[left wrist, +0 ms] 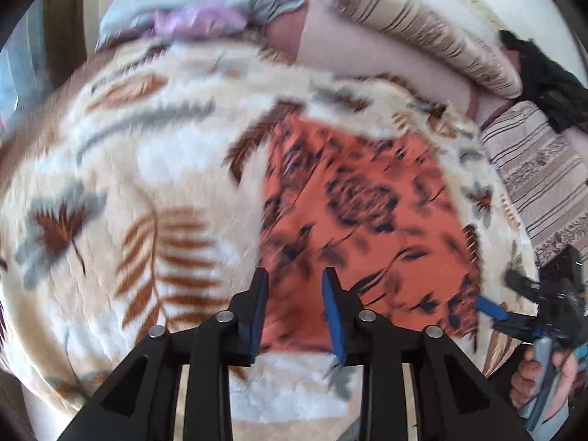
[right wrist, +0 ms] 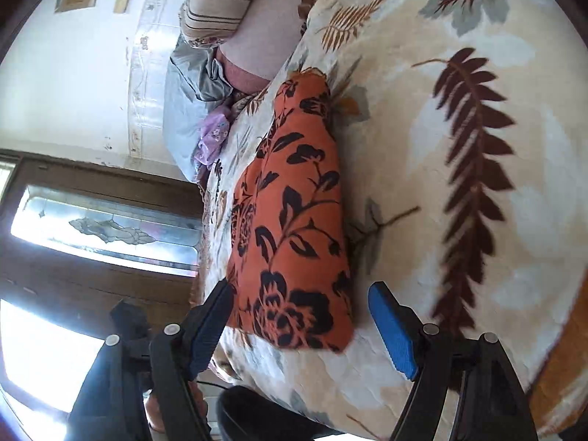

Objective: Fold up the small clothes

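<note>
Left wrist view shows the left gripper (left wrist: 295,305) with jaws partly open and nothing gripped, hanging over the near edge of the orange cloth (left wrist: 352,220), which lies folded flat on the leaf-print blanket (left wrist: 128,183) covering the bed. Right wrist view, rolled sideways, shows the right gripper (right wrist: 301,327) with jaws spread wide around the cloth's near end, pads clear of the fabric, while a hand (left wrist: 544,378) holds that gripper at the left view's lower right.

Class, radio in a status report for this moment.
Left gripper and right gripper open, empty. Orange floral garment lies folded on leaf-print blanket. Nothing obstructing.
</note>
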`<control>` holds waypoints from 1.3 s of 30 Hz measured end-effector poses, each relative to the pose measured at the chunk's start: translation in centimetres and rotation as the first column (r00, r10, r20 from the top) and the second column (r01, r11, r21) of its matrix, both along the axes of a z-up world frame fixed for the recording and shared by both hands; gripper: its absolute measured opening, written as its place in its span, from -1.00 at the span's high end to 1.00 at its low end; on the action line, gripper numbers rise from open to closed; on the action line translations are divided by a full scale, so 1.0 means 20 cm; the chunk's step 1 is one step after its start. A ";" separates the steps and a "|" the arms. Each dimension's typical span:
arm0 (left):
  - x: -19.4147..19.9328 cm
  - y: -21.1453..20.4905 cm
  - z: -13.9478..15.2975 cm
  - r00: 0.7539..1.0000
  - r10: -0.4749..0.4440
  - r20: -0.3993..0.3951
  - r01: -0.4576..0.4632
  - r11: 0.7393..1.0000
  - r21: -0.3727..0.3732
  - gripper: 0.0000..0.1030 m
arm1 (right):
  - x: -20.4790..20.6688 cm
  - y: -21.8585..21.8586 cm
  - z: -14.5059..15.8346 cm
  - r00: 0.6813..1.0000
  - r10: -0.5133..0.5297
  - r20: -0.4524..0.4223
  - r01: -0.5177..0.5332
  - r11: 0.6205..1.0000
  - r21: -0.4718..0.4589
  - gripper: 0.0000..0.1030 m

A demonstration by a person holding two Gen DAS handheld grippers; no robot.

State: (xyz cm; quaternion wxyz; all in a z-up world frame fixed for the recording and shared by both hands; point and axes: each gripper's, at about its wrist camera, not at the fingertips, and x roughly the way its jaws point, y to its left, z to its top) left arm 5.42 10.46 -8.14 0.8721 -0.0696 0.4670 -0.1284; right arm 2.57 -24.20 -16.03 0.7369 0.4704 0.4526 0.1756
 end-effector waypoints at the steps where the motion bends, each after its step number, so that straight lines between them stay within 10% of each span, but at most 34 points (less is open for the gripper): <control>1: 0.00 -0.02 0.04 0.999 -0.009 0.038 0.010 1.000 -0.013 0.02 | 0.05 0.02 -0.02 1.000 0.010 -0.009 -0.009 1.000 0.024 -0.53; 5: 0.12 -0.20 -0.01 0.995 -0.045 0.091 0.037 0.996 0.085 -0.33 | 0.19 0.10 -0.09 0.995 0.032 -0.090 -0.028 0.998 0.052 -0.43; 7: 0.22 -0.26 -0.26 0.996 -0.032 -0.085 0.049 0.978 0.204 -0.11 | 0.20 0.14 -0.12 0.989 0.062 -0.137 -0.072 0.995 -0.066 0.21; 12: 0.18 -0.25 -0.29 0.999 -0.033 -0.009 0.034 0.979 0.203 -0.13 | 0.10 0.32 0.12 0.986 0.168 0.001 -0.141 0.834 -0.534 0.38; 15: 0.20 -0.24 -0.29 1.000 -0.023 -0.009 0.024 0.981 0.192 -0.15 | 0.15 0.15 -0.04 0.994 0.090 -0.070 -0.106 0.955 -0.278 -0.07; 21: 0.16 -0.24 -0.30 1.000 -0.021 0.012 0.018 0.983 0.183 -0.16 | 0.26 -0.01 0.06 1.000 -0.001 0.011 0.002 0.996 -0.089 -0.49; 24: 0.16 -0.23 -0.29 1.000 -0.017 0.015 0.014 0.984 0.175 -0.16 | 0.49 0.05 -0.09 0.993 0.050 -0.109 -0.060 0.994 -0.094 -0.49; 26: 0.16 -0.23 -0.29 1.000 -0.017 0.015 0.014 0.985 0.173 -0.16 | 0.56 0.12 -0.12 0.984 0.109 -0.142 -0.128 0.983 -0.134 0.23; 29: 0.16 -0.21 -0.29 1.000 -0.015 0.016 0.013 0.989 0.146 -0.16 | 0.53 0.31 0.13 0.986 0.165 -0.020 -0.157 0.885 -0.438 0.33; 32: 0.15 -0.21 -0.30 1.000 -0.021 0.018 0.018 0.990 0.138 -0.16 | 0.58 0.38 0.07 0.983 0.170 -0.064 -0.177 0.821 -0.543 0.32; 39: 0.15 -0.21 -0.30 1.000 -0.018 0.025 0.014 0.991 0.133 -0.16 | 0.56 0.31 0.08 0.994 0.103 -0.039 -0.110 0.889 -0.445 -0.19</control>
